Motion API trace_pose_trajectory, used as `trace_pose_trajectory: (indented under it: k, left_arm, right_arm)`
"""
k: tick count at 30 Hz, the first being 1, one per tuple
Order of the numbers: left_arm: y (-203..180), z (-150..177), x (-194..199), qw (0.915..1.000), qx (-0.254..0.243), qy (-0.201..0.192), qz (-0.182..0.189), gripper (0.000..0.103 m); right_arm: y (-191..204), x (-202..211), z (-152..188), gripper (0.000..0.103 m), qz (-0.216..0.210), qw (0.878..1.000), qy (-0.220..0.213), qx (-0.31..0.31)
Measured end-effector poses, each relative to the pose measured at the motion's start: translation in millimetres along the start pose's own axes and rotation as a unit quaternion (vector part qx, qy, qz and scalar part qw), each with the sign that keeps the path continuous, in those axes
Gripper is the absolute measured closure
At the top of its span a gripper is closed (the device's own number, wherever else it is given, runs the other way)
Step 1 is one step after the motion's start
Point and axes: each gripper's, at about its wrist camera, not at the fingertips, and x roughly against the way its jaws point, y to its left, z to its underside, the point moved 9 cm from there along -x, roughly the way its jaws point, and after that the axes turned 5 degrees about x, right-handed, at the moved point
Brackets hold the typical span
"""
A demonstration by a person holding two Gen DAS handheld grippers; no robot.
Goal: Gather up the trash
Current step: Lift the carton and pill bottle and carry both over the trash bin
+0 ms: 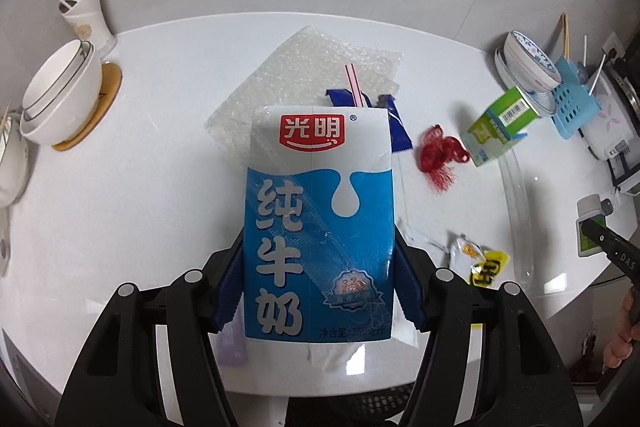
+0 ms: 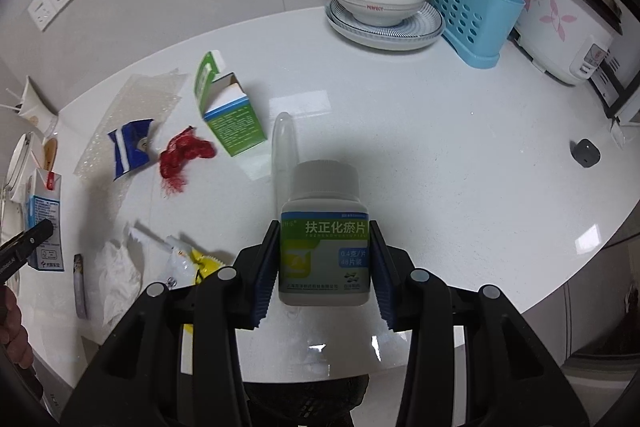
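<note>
My left gripper is shut on a blue and white milk carton, held upright above the white table; the carton also shows in the right wrist view. My right gripper is shut on a white pill bottle, also seen at the right edge of the left wrist view. On the table lie bubble wrap, a blue wrapper, red netting, an open green box, a yellow wrapper, crumpled tissue and a clear plastic tube.
Stacked white bowls on a wooden coaster and a paper cup stand at the left. Patterned bowls on a plate, a blue utensil holder and a rice cooker stand at the back right. A small dark object lies at the right.
</note>
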Motion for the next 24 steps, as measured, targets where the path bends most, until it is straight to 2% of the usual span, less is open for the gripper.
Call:
trace_pose_trajectory:
  k: [15,24]
  left_arm:
    - [-41.7,62.2,54.3,0.9995,0.007,-0.022,0.023,0.041]
    - [-61.6,93.1,73.6,0.9989,0.003,-0.032,0.033,0.041]
  right_arm:
    - [6.4,56.3,37.4,0.063,-0.028,0.997,-0.043,0.050]
    - [6.9,82.7,64.2,0.063,-0.042,0.995,-0.058,0.071]
